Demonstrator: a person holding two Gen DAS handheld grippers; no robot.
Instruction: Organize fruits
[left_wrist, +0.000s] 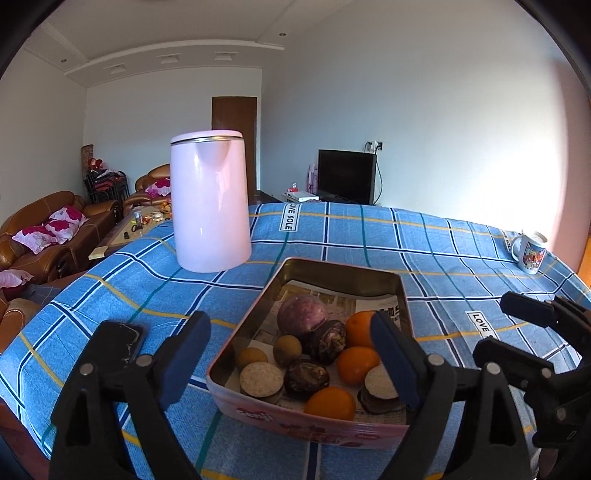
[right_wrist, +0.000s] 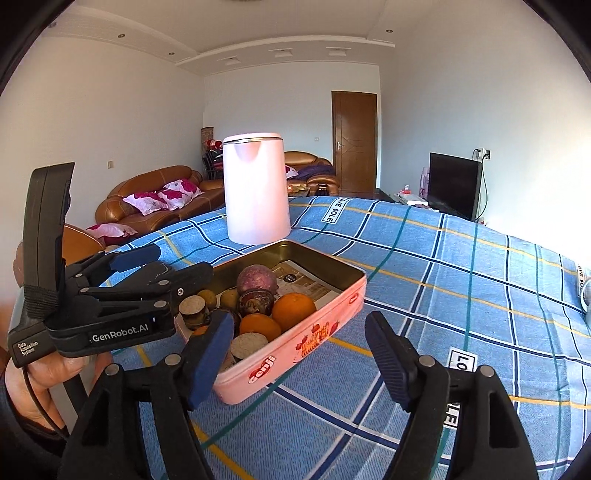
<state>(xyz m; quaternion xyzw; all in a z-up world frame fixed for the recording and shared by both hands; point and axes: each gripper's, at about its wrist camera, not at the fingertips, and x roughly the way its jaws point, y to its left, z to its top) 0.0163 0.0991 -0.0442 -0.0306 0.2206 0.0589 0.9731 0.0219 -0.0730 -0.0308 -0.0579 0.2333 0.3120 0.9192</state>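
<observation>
both hand-held grippers released beside the fruit tin

the tin (left_wrist: 400, 291) sits on the desk (left_wrist: 443, 251), which is covered by a blue checked cloth. in the left wrist view it lies in the lower middle of the frame, straight ahead of the left hand-held gripper (left_wrist: 291, 360), with its long axis running away from the camera toward the white kettle (left_wrist: 210, 199) in the upper left. the near short end of the tin falls between the two blue pads, so this gripper is lined up on it, but neither pad presses on the tin or on any fruit. the jaws stand wide and hold nothing.

in the right wrist view the same tin (right_wrist: 332, 314) lies left of centre, angled from lower left toward upper right, off to the left of the right hand-held gripper (right_wrist: 295, 360). its left pad is just beside the tin's near corner, while its right pad hangs over bare cloth. those jaws are also apart and empty.

the fruit is all inside the tin, on newspaper: three oranges (left_wrist: 356, 363), a purple onion-like bulb (left_wrist: 301, 317), dark round fruits (left_wrist: 325, 339) and small brown ones (left_wrist: 251, 357). i judge the left hand the nearer and better aligned for reaching in. whichever goes must come forward and down past the rim.
</observation>
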